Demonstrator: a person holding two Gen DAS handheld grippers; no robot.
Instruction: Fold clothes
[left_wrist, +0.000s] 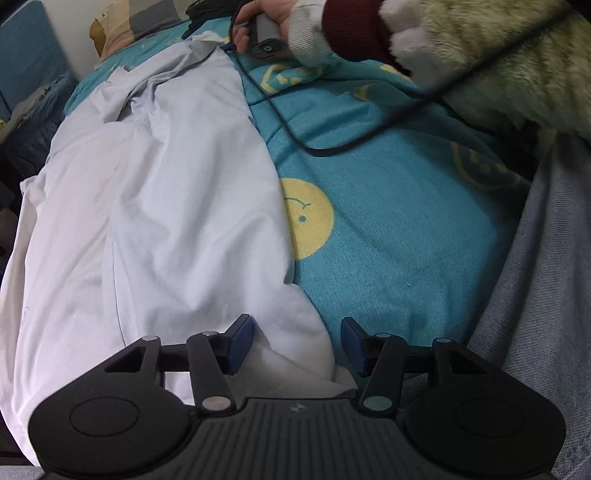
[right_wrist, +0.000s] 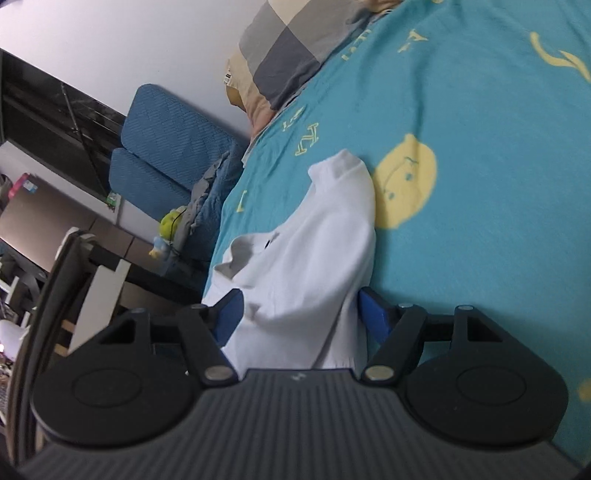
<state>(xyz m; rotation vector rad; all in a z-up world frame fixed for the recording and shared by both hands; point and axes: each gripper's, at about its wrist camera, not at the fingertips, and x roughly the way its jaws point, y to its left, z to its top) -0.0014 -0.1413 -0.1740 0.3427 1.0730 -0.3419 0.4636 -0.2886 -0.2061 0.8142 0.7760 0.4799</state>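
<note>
A white shirt (left_wrist: 155, 206) lies lengthwise on a teal bedsheet with yellow smiley faces (left_wrist: 388, 229). My left gripper (left_wrist: 297, 343) is open at the shirt's near end, with the hem's corner lying between its blue pads. In the left wrist view the person's right hand holds the right gripper's handle (left_wrist: 266, 35) at the shirt's far end. My right gripper (right_wrist: 301, 314) is open, its blue pads standing on either side of the shirt's folded sleeve and shoulder (right_wrist: 317, 251); the collar opening (right_wrist: 247, 254) shows to the left.
A grey checked pillow (right_wrist: 288, 44) lies at the head of the bed. A black cable (left_wrist: 332, 144) runs across the sheet. Grey fabric (left_wrist: 535, 295) lies on the right. Blue cushions (right_wrist: 162, 155) and furniture stand beside the bed.
</note>
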